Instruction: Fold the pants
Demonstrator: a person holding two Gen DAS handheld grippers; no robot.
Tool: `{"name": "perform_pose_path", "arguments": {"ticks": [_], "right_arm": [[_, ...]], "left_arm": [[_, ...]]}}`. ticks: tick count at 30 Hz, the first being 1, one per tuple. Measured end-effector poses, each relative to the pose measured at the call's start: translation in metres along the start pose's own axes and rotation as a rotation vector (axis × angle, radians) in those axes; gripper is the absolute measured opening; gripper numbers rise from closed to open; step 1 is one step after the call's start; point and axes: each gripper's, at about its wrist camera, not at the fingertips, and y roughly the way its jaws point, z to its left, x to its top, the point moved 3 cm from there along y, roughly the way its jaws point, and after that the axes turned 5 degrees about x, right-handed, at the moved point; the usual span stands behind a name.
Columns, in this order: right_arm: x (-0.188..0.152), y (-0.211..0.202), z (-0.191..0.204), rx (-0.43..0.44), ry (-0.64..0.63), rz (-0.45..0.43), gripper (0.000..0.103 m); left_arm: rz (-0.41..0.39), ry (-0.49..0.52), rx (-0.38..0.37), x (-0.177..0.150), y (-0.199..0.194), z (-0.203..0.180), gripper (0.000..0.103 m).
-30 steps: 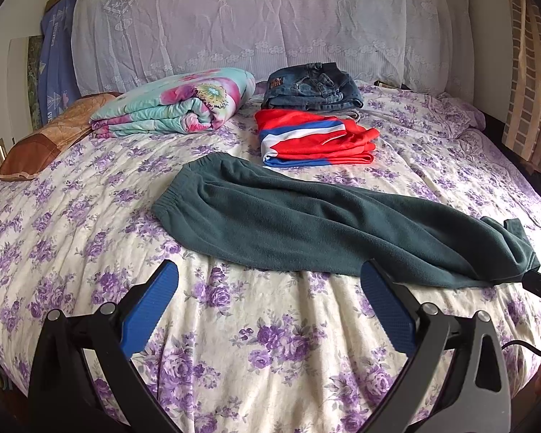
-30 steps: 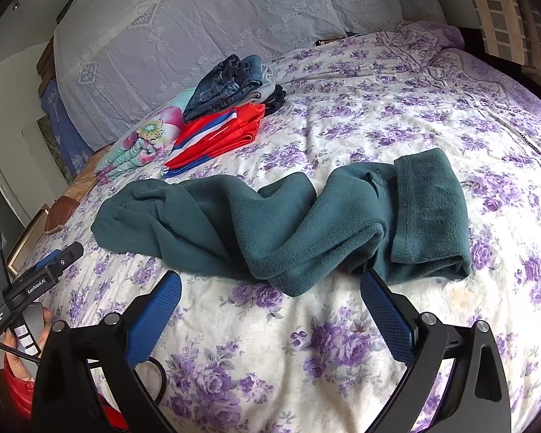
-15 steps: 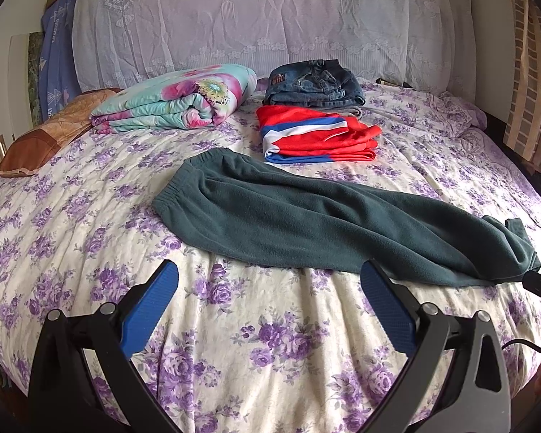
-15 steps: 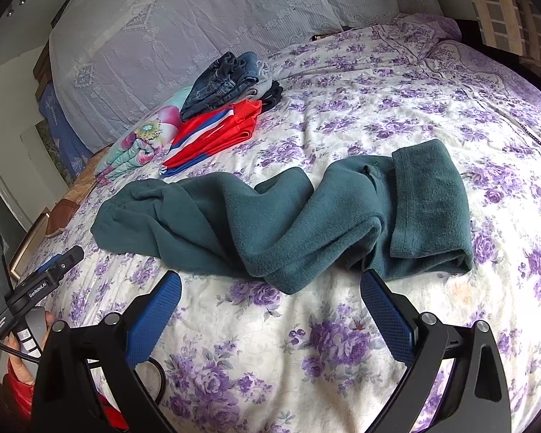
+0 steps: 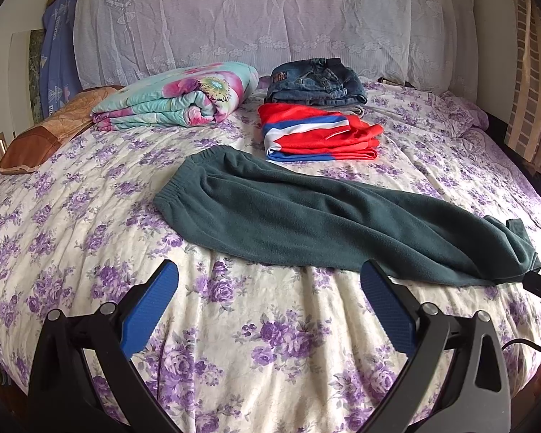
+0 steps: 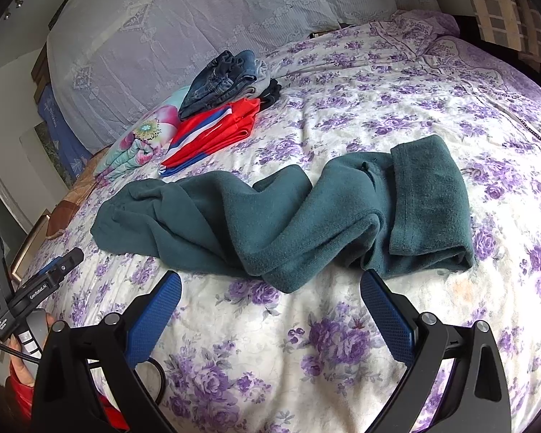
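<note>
Holding both grippers just above the near edge of the bed, I had the left gripper point(image 5: 268, 296) and the right gripper point(image 6: 270, 299) spread wide apart and empty. The green pants point(image 5: 324, 223) lay stretched across the purple-flowered bedspread point(image 5: 90, 216), waistband left, cuffs bunched and folded over at the right. Beyond them sat a red garment point(image 5: 317, 137), folded jeans point(image 5: 314, 81), a floral quilt point(image 5: 176, 97) and the lace-draped headboard point(image 5: 270, 18).

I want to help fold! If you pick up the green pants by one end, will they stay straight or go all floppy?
Probably floppy: the green pants already lie in soft bumps and twists on the bed. They look like thick fleece, so likely grippy rather than slippery. The turned-back leg end would probably fall open.
</note>
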Motion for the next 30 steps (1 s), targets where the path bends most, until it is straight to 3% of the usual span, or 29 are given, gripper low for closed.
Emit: {"name": "perform_pose_path", "arguments": {"ticks": [30], "right_arm": [[0.0009, -0.0006, -0.0028, 0.000, 0.015, -0.001, 0.100]], "left_arm": [[0.014, -0.007, 0.001, 0.0001, 0.0025, 0.0037, 0.098]]}}
